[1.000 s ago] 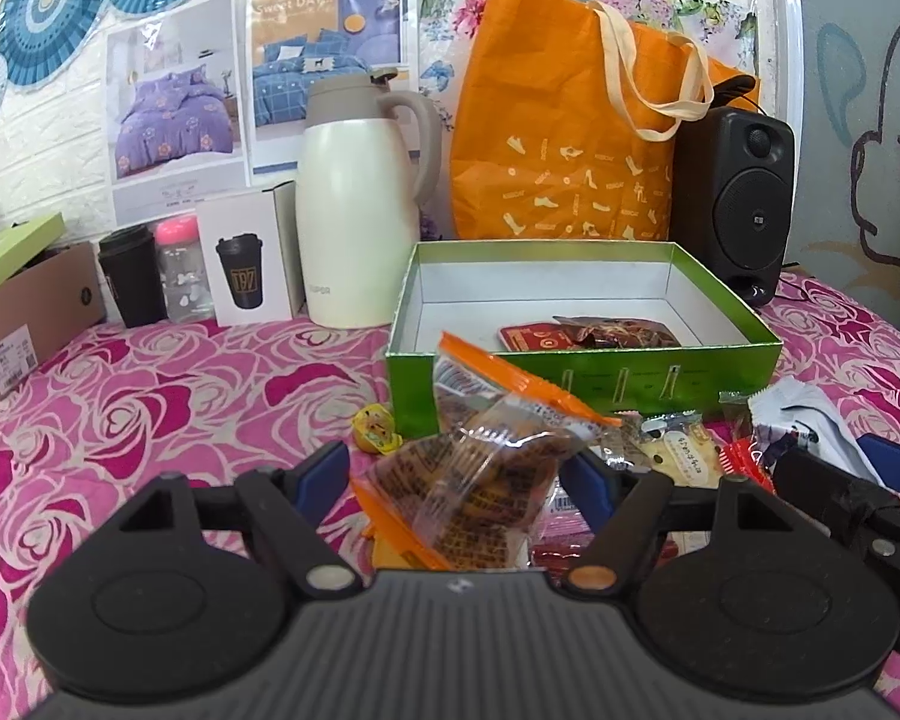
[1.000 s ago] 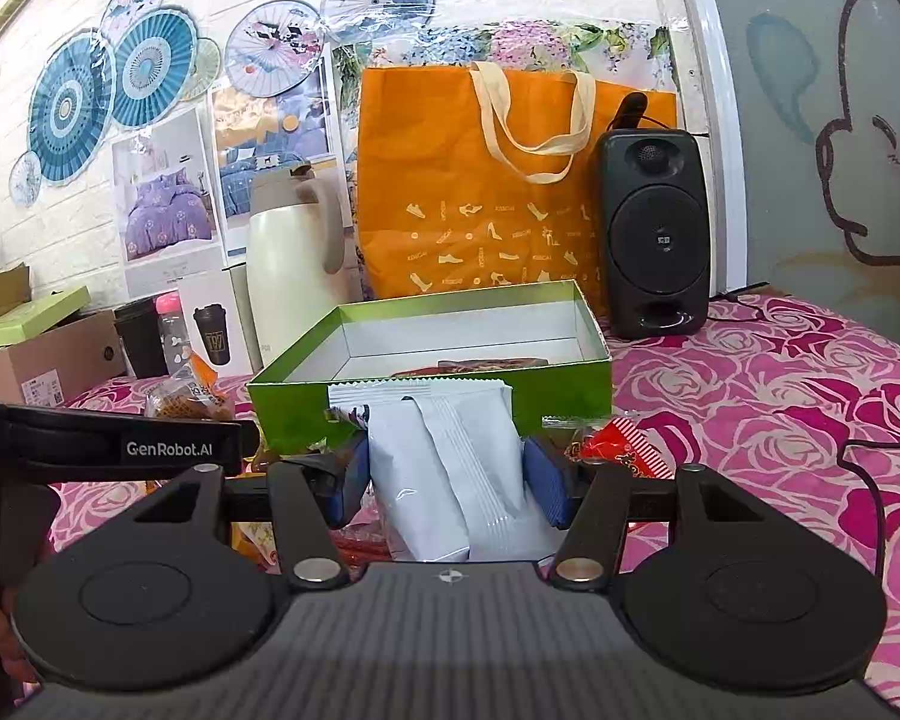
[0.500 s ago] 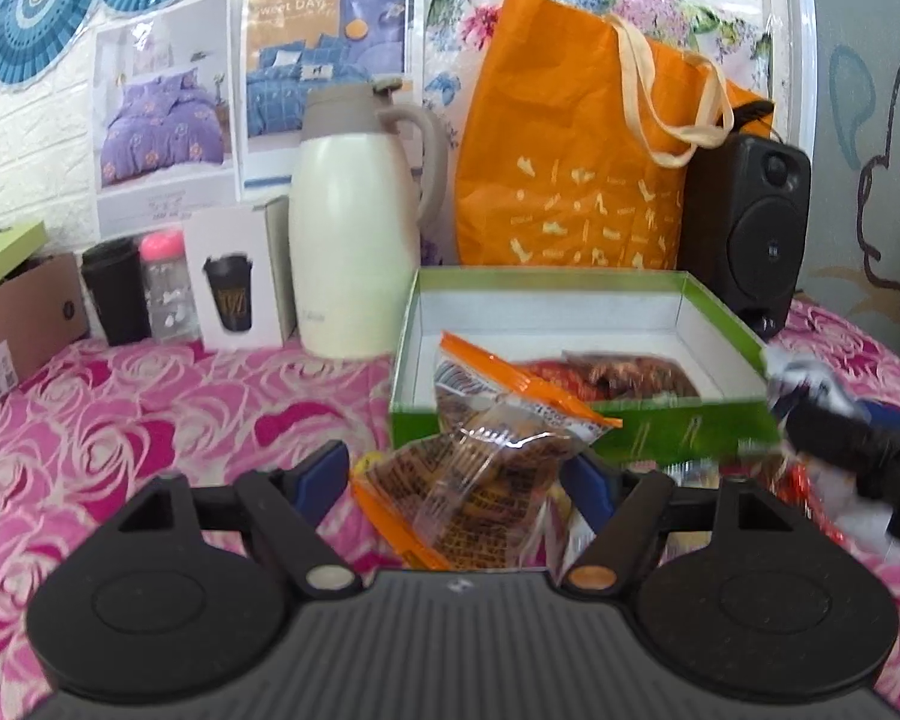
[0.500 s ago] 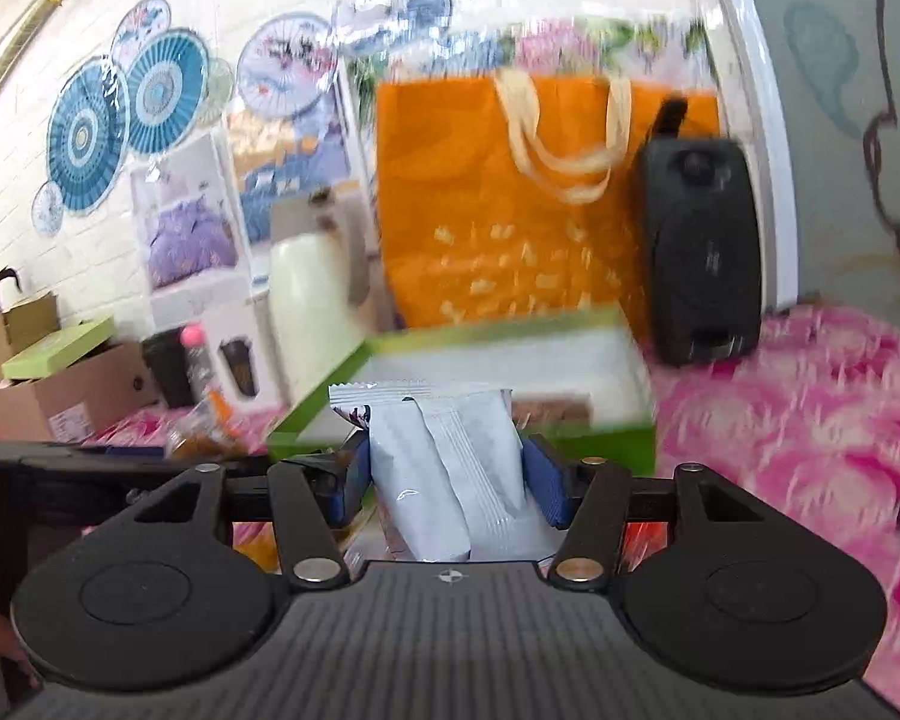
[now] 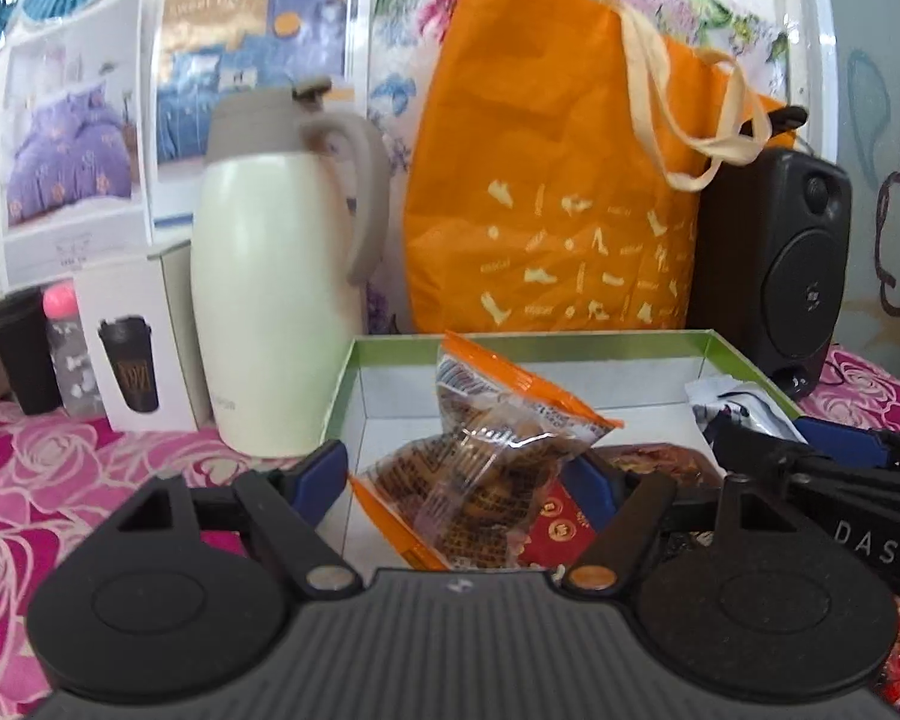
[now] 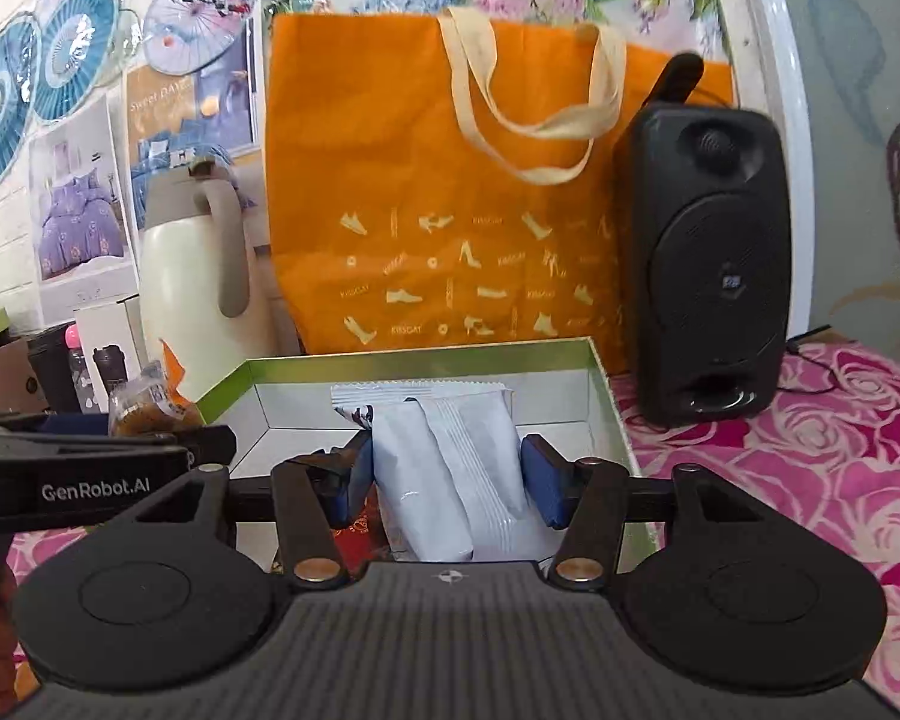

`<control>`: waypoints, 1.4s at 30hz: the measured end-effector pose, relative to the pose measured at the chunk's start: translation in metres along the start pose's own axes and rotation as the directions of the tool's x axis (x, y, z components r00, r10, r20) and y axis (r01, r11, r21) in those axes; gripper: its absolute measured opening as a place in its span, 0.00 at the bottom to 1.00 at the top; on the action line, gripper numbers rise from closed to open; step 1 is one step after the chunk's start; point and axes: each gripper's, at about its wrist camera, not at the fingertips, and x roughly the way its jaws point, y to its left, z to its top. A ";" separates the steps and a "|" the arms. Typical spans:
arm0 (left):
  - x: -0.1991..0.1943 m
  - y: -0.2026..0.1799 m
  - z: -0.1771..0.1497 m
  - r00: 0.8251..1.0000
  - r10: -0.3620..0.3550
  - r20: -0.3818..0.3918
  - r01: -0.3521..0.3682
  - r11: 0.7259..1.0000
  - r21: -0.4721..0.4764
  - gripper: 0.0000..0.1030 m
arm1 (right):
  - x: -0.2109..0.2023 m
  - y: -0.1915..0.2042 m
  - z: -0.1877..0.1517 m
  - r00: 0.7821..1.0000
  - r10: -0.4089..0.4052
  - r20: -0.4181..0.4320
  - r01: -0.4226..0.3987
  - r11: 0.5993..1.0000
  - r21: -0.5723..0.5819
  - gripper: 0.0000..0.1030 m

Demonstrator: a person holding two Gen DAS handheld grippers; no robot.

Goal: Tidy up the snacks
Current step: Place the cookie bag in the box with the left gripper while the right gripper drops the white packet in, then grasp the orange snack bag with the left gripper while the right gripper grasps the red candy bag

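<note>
A clear orange-edged packet of brown biscuits (image 5: 480, 474) is clamped in the left gripper (image 5: 468, 480) and a white foil sachet (image 6: 450, 468) in the right gripper (image 6: 447, 471), both held over the open green cardboard box (image 6: 606, 396). The placing step appears to be in hand. Next, each packet would need to be lowered and released inside.

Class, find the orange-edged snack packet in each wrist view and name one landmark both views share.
Left wrist view: orange-edged snack packet at centre, between the left hand-held gripper's fingers, over the green box.
Right wrist view: far left, partly hidden, beside the box's left wall.
Shared landmark: orange tote bag behind the box.
</note>
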 end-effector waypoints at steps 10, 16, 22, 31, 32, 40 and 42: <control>0.002 0.015 -0.006 1.000 0.013 -0.028 -0.014 1.000 -0.019 0.87 | -0.002 -0.006 0.004 1.000 0.007 -0.004 -0.007 0.998 0.064 1.00; -0.021 0.022 0.004 0.999 0.030 0.031 -0.030 1.000 -0.002 0.93 | -0.032 -0.005 0.019 0.998 0.056 0.023 -0.058 0.995 0.079 1.00; -0.073 0.044 -0.009 0.995 0.091 0.046 -0.089 0.995 -0.036 0.94 | -0.091 -0.002 0.016 0.992 0.070 0.106 -0.077 0.995 0.061 1.00; -0.121 0.059 -0.077 0.985 0.127 -0.116 -0.138 0.986 -0.089 0.94 | -0.139 -0.009 -0.037 0.995 0.098 -0.006 -0.097 0.993 0.062 1.00; -0.122 0.058 -0.082 0.982 0.133 -0.136 -0.144 0.987 -0.074 0.94 | -0.139 -0.010 -0.041 0.996 0.088 -0.030 -0.086 0.993 0.075 0.97; -0.115 0.050 -0.101 0.977 0.090 -0.192 -0.102 0.993 -0.052 0.94 | -0.134 -0.019 -0.052 0.995 -0.033 -0.098 0.040 0.997 0.072 0.79; -0.113 0.045 -0.101 0.980 0.063 -0.190 -0.073 0.996 -0.048 0.95 | -0.127 -0.018 -0.050 0.990 -0.097 -0.099 0.097 0.995 0.002 1.00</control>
